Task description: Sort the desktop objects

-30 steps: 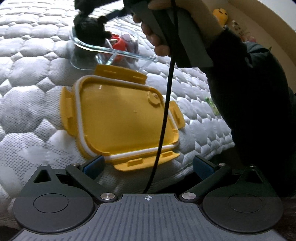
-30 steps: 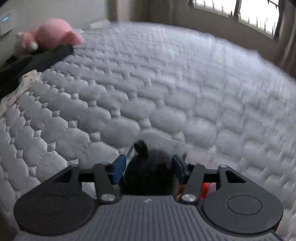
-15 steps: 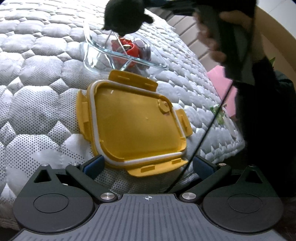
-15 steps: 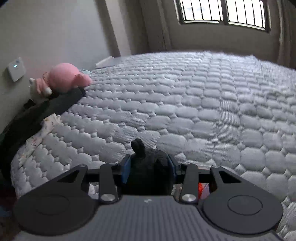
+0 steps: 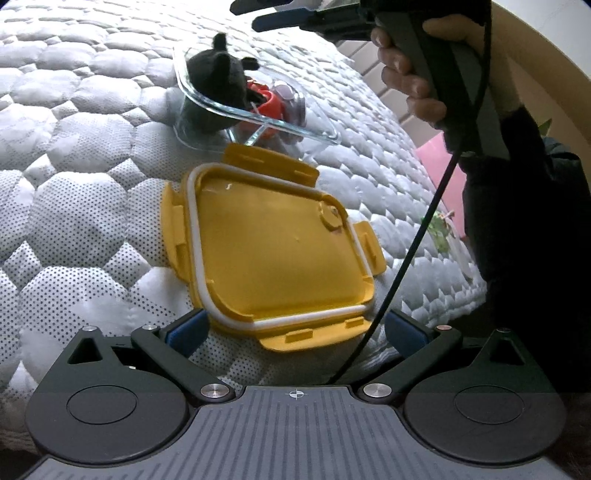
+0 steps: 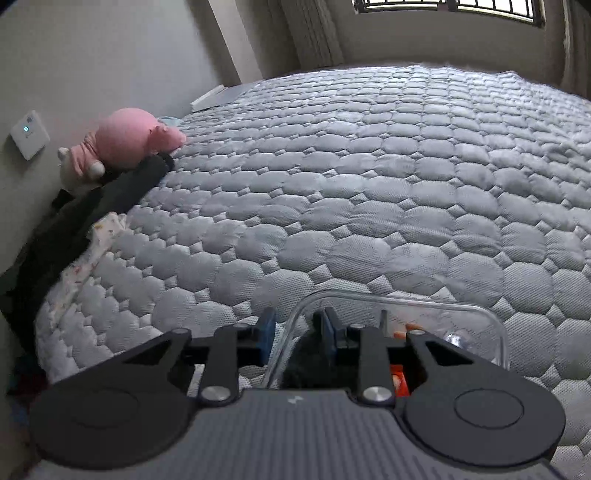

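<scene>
The black plush toy (image 5: 218, 79) lies in the clear glass container (image 5: 314, 127), on the left side of it, on the quilted bed (image 5: 74, 206). Beside it in the container sit 1 red-orange item (image 5: 271, 101) and 1 rounded clear piece (image 5: 291, 99), too small to name.

The right gripper (image 6: 293, 332) hangs above the container with nothing between its jaws; they have just been closing, and a narrow gap remains between them. In the left wrist view its 2 blue-padded fingers (image 5: 280, 20) stand clear of the toy, above it. The left gripper (image 5: 295, 328) has its jaws spread wide, empty, either side of the near edge of the yellow lid (image 5: 273, 254), not pressing it as far as I can tell.

I judge the toy light and soft, so it will squash under a pinch; its round body is the sure hold, the small ears are not. The lid looks like stiff, smooth, light plastic with 4 latch tabs, lying inside-up just in front of the container; an edge between tabs is the likely place to grip. The glass container is hard, probably heavy and breakable, and it sits tilted on the soft bed.

Counted: 1 plush, 1 container, 1 lid, 2 small items.
</scene>
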